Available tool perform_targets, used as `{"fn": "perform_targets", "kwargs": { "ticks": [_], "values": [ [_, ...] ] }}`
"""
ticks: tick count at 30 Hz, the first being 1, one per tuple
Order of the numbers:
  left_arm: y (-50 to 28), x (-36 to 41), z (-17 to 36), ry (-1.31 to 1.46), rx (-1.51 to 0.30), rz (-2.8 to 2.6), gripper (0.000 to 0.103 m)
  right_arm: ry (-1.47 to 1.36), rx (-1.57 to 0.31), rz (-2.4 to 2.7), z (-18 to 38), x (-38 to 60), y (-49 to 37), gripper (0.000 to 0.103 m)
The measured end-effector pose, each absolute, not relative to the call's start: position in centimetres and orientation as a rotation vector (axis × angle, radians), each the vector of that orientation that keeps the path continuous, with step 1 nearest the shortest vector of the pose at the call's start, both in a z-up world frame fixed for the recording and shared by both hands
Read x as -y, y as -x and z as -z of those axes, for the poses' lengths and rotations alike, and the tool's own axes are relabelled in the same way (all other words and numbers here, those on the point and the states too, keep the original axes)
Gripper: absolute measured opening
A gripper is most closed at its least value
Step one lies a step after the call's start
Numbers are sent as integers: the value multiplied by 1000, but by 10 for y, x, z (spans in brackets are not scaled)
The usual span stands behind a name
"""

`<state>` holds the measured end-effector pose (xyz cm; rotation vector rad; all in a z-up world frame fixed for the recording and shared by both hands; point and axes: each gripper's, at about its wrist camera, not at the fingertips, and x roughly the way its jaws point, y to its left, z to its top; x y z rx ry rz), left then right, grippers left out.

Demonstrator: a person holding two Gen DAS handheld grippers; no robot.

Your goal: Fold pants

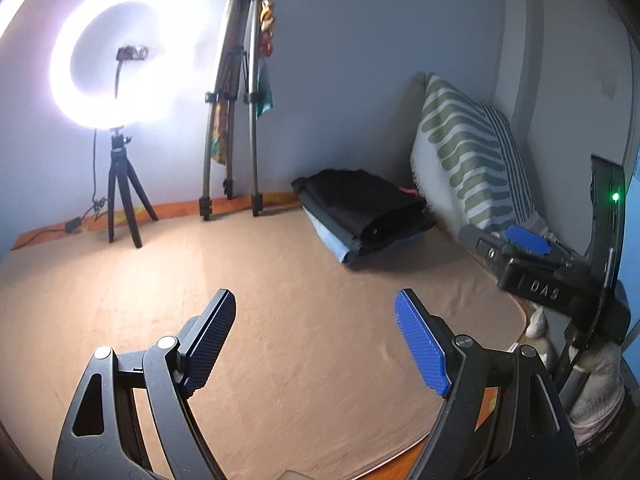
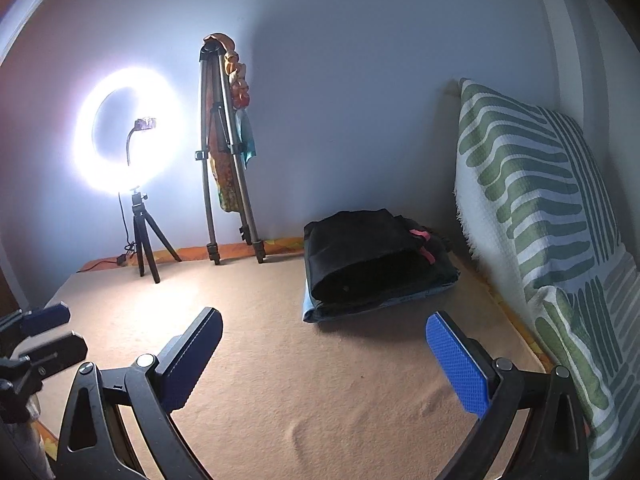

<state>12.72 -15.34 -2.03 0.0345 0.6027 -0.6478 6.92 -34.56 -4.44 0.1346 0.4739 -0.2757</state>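
A stack of folded pants (image 1: pixel 362 210), black on top with a pale blue pair beneath, lies at the far right of the tan bed cover (image 1: pixel 280 300); it also shows in the right wrist view (image 2: pixel 368 260). My left gripper (image 1: pixel 316 304) is open and empty, hovering over the bare cover well short of the stack. My right gripper (image 2: pixel 324 324) is open and empty, closer to the stack and just in front of it. The right gripper shows at the right of the left wrist view (image 1: pixel 520 240). The left gripper shows at the left edge of the right wrist view (image 2: pixel 44 332).
A lit ring light (image 2: pixel 128 136) on a small tripod and a tall folded tripod (image 2: pixel 228 160) stand against the back wall. A green-patterned pillow (image 2: pixel 540 208) leans along the right side. The bed's near edge curves off at the lower right (image 1: pixel 500 360).
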Motion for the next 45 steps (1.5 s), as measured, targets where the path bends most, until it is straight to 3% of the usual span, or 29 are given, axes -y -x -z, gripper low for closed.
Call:
{"fn": "perform_targets", "kwargs": {
  "ticks": [18,23,45],
  "values": [
    [-137,148,39,-69,-595,615,82,-124,-473,291,52,337,-82,103],
    [-133,145,36,-80,-562,594,93,-129,-482,297,56,337,-82,103],
    [-136,143,38,-70,-594,584,98,-126,-475,327,59,334,-80,103]
  ]
}}
